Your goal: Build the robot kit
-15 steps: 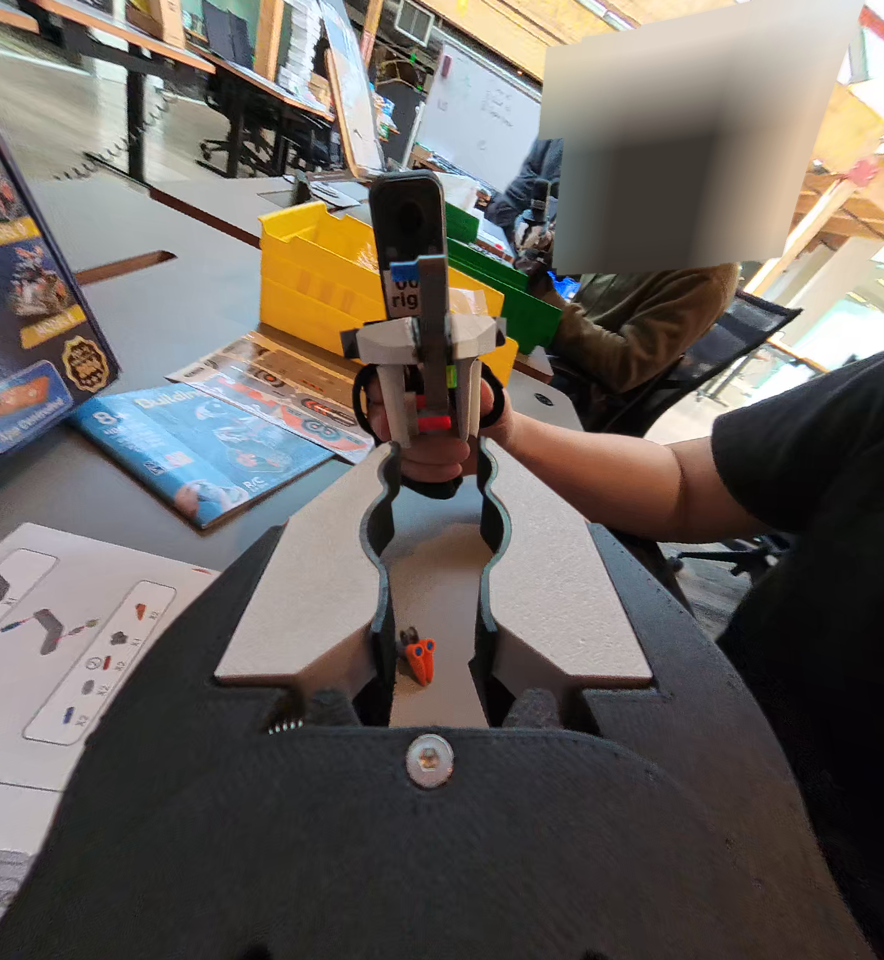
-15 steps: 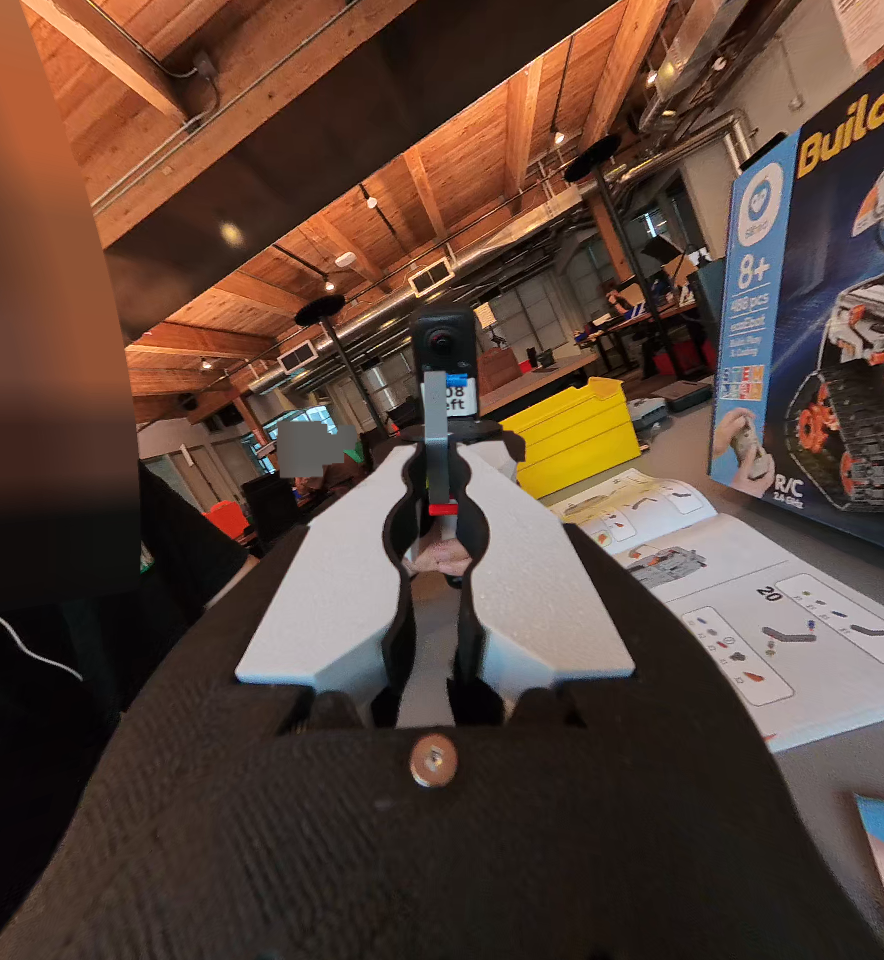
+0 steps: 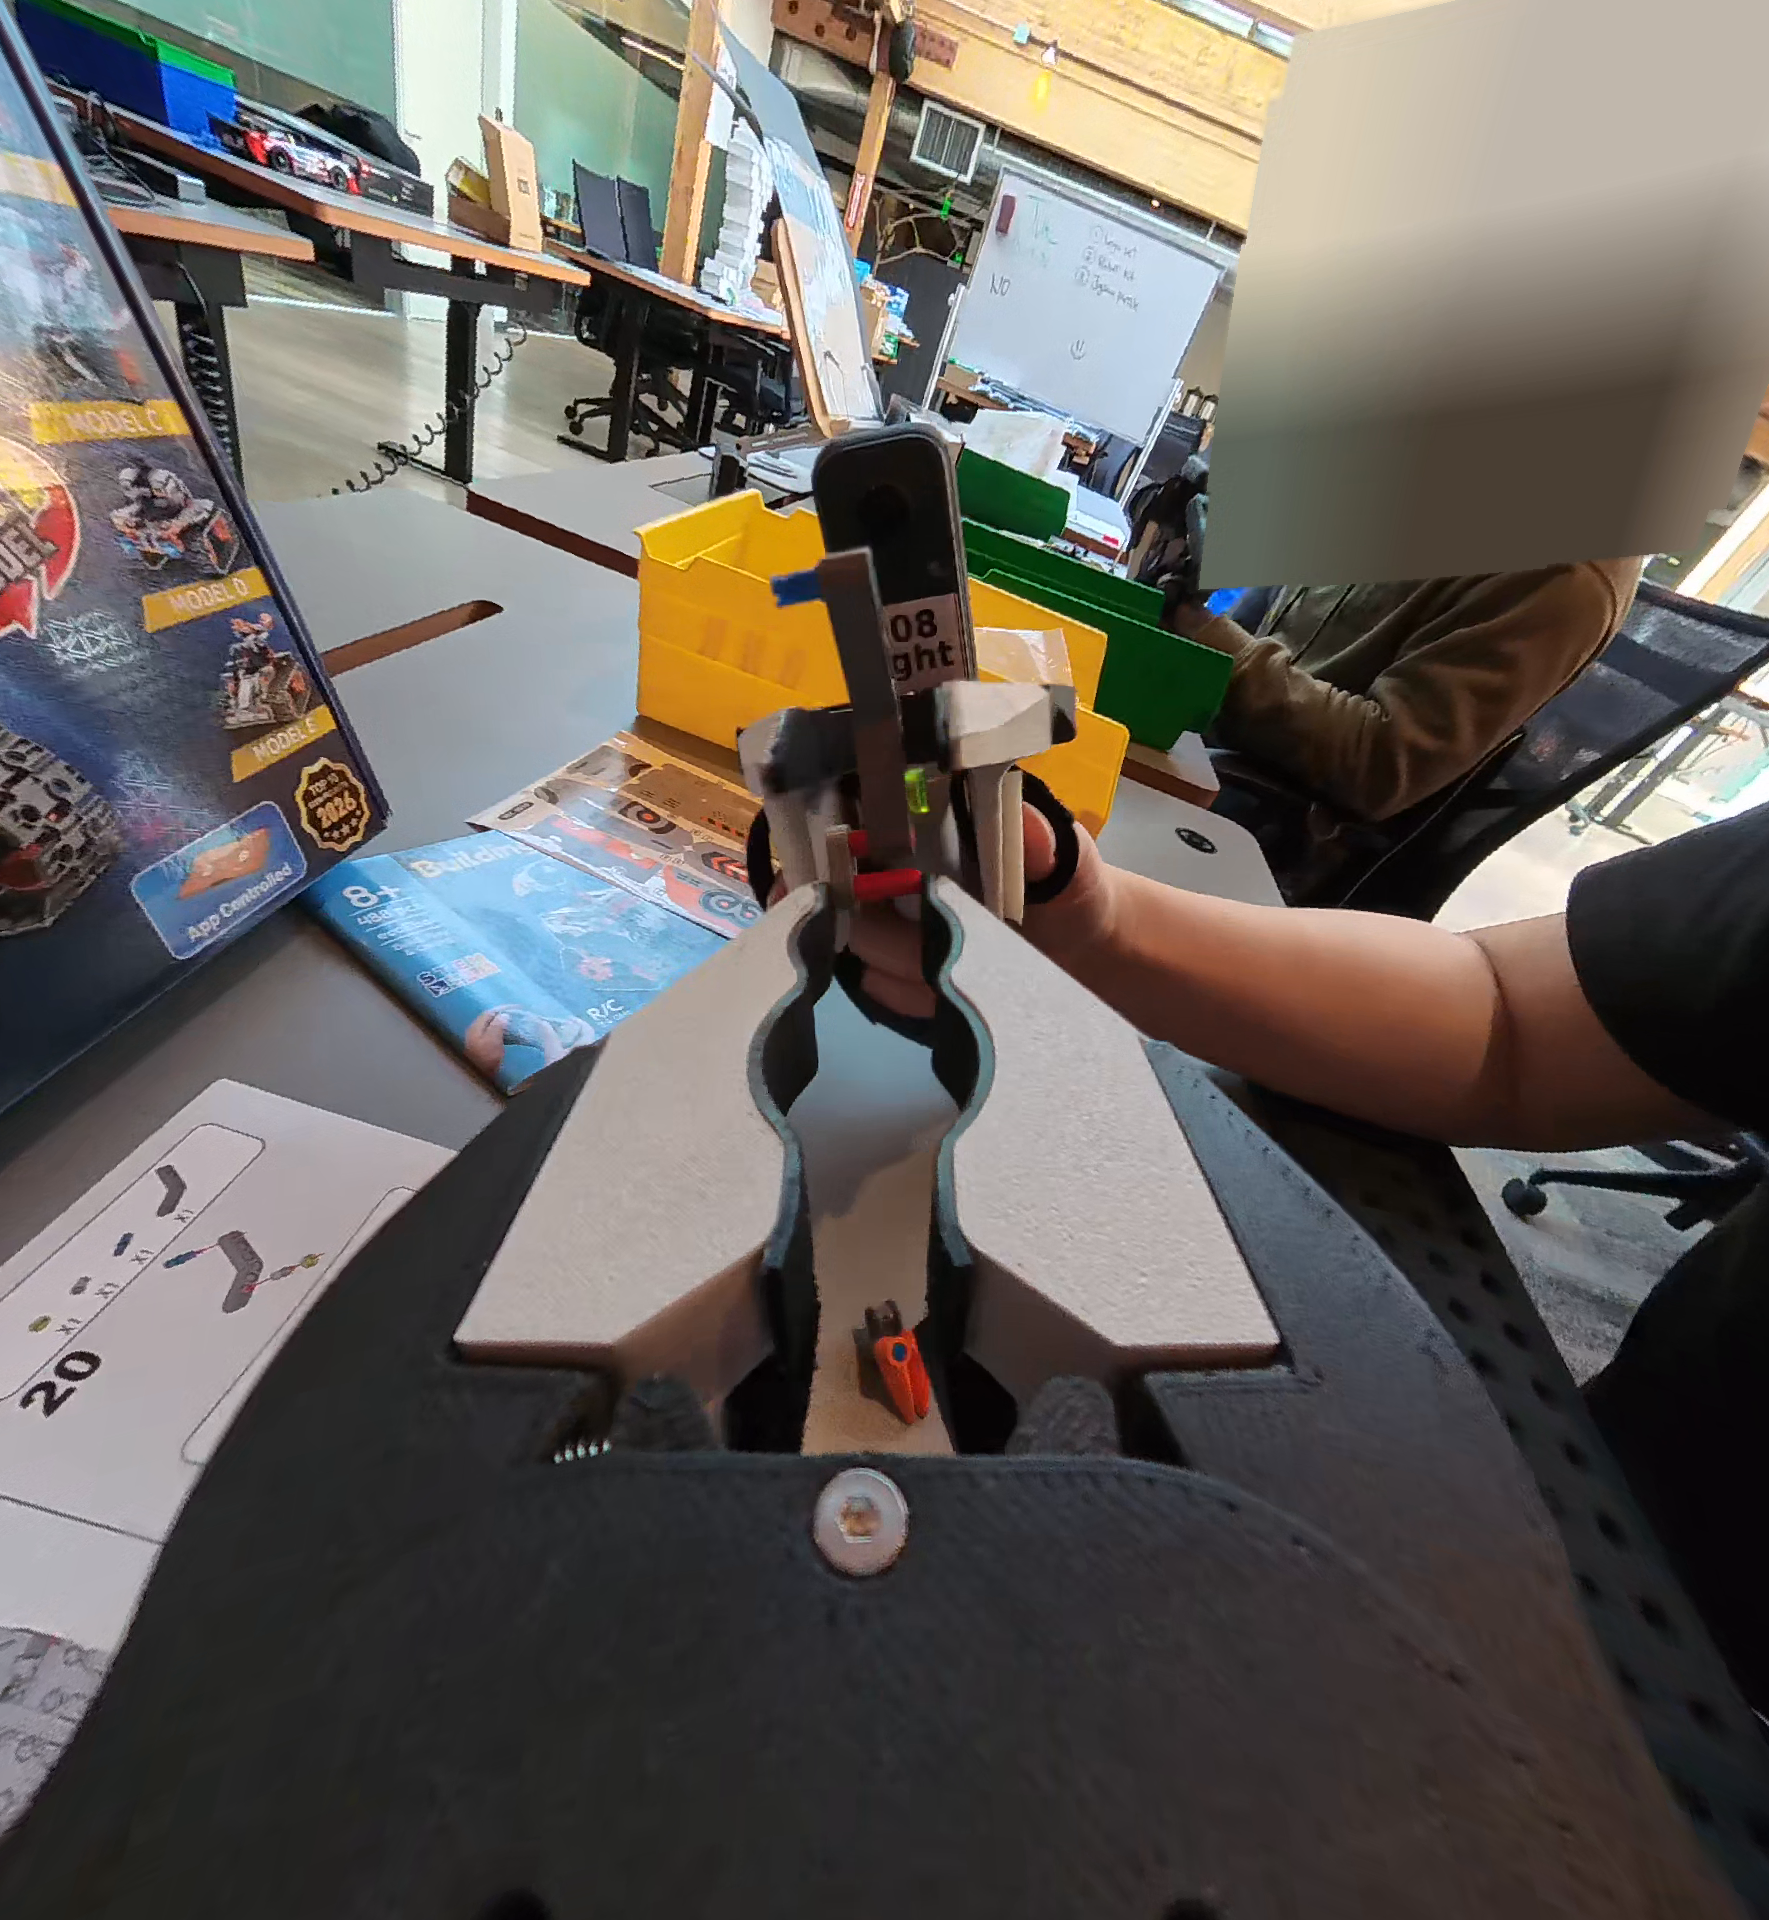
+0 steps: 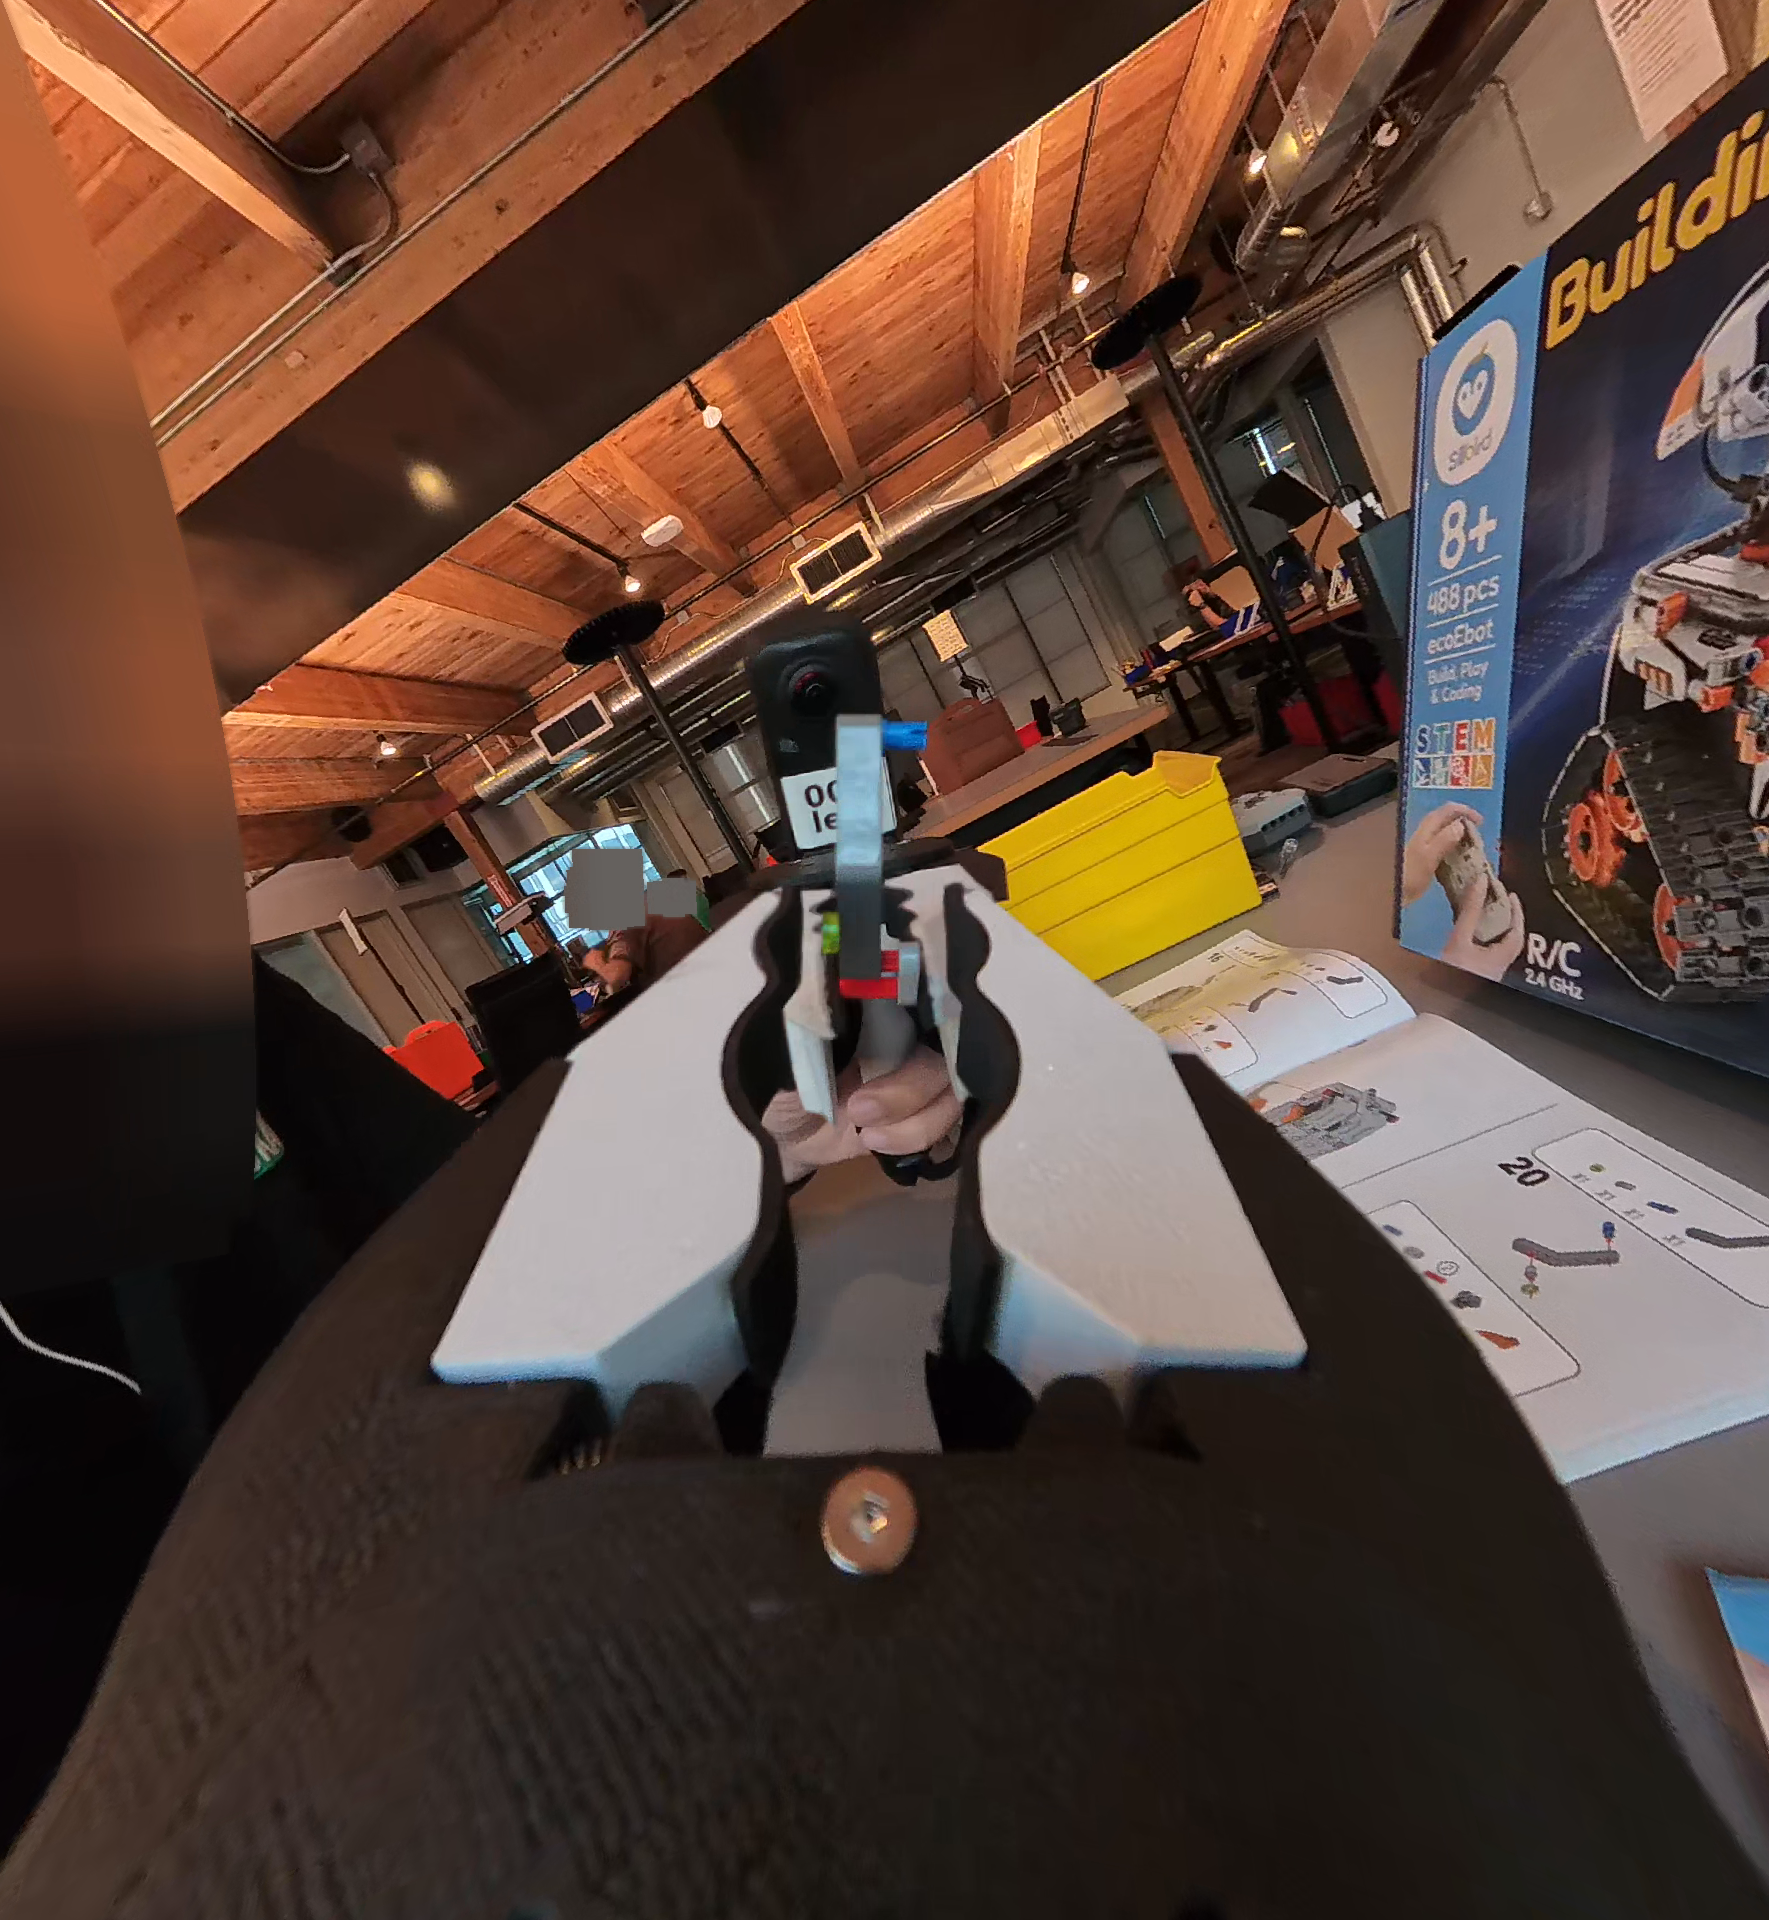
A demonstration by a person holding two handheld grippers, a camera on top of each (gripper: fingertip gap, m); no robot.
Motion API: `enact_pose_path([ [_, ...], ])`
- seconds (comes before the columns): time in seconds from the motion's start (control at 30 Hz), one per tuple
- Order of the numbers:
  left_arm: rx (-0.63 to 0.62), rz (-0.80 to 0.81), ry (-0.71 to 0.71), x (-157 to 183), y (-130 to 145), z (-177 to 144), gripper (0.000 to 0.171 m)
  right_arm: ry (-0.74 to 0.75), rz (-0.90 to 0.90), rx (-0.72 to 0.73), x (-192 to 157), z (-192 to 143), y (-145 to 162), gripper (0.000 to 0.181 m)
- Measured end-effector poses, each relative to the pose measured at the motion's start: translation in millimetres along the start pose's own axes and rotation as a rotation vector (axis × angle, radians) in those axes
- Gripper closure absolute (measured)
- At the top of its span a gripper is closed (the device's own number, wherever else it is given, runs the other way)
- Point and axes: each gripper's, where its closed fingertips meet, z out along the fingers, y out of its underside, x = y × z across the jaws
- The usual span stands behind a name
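Grey tabletop (image 3: 506,644), free toward its far edge; a toy box (image 4: 1638,623) stands beside an open booklet (image 4: 1482,1143). The left gripper (image 3: 875,914) and right gripper (image 4: 859,914) meet tip to tip above it, jaws narrowly parted around an upright grey beam (image 3: 864,707), long axis vertical. Which pair grips it, I cannot tell.

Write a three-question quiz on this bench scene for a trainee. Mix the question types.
1. True or false: the toy box lies flat on the table.
2. Pick one: the small part seen low between the left gripper jaws is A orange, B green, C white.
3. Fill in: the upright grey beam carries a ___ pin near its top.
Key: 1 false; 2 A; 3 blue.
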Motion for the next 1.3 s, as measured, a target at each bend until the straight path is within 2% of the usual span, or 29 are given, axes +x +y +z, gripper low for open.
enact_pose_path([
  [0.33, 0.139, -0.13, 0.118, 8, -20, -10, 0.159, -0.062, 0.054, -0.028, -8, 5, 7, 0.16],
  [0.53, 0.129, -0.088, 0.083, 7, -19, -8, 0.159, -0.038, 0.118, 0.015, -1, 3, 0, 0.148],
  [0.67, 0.088, -0.046, 0.055, 6, -13, -5, 0.159, -0.065, 0.133, -0.001, -6, 4, 2, 0.152],
  [0.73, 0.078, -0.035, 0.051, 7, -12, -3, 0.159, -0.084, 0.12, -0.017, -10, 5, 4, 0.162],
  [1.3, 0.131, -0.151, 0.156, 15, -18, -4, 0.159, -0.116, 0.133, -0.032, -16, 5, 5, 0.166],
])
